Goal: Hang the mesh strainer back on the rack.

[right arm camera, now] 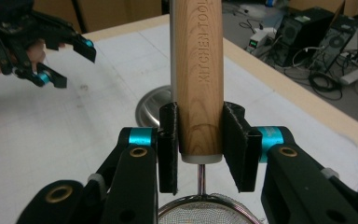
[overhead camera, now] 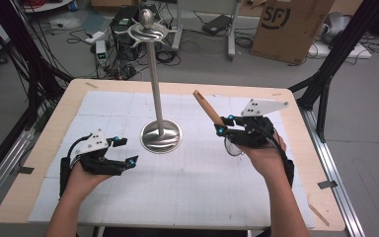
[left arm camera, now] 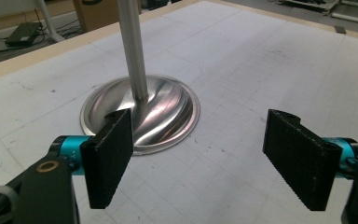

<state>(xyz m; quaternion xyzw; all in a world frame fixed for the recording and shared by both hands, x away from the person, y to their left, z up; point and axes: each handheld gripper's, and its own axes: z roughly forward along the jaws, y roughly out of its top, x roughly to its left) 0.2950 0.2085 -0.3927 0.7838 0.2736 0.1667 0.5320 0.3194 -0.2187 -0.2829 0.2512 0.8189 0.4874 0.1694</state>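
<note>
Where the table (overhead camera: pixel 39 163) carries its white gridded mat (overhead camera: pixel 192 182), the following items are recorded.

Item one: right gripper (overhead camera: pixel 225 125), held in the person's right hand (overhead camera: pixel 264 155) at the right of the mat. Its jaws are clamped on the wooden handle of a strainer (right arm camera: pixel 199 70). From the right gripper view the pads (right arm camera: pixel 168 140) press both sides of the handle near its lower end, just above the metal collar and thin wire neck. The round mesh bowl sits below the jaws, close to the gripper body. The handle bears the stamped words KITCHEN TOOL. From the high view the handle slants up and away toward the far left, its free end raised above the mat.

Item two: left gripper (overhead camera: pixel 127 150), held in the person's left hand (overhead camera: pixel 81 177) at the left of the mat. Its jaws stand wide apart with nothing between them. In the left gripper view the two black pads (left arm camera: pixel 109 156) frame bare mat, and the stand's base lies just beyond the left pad.

Item three: metal stand (overhead camera: pixel 156 79), upright near the middle of the mat, between the two grippers. Round polished base, slim straight pole, hooked arms and a ball knob at the top.

Item four: cardboard box (overhead camera: pixel 288 27), on the floor beyond the table, far right.
</note>
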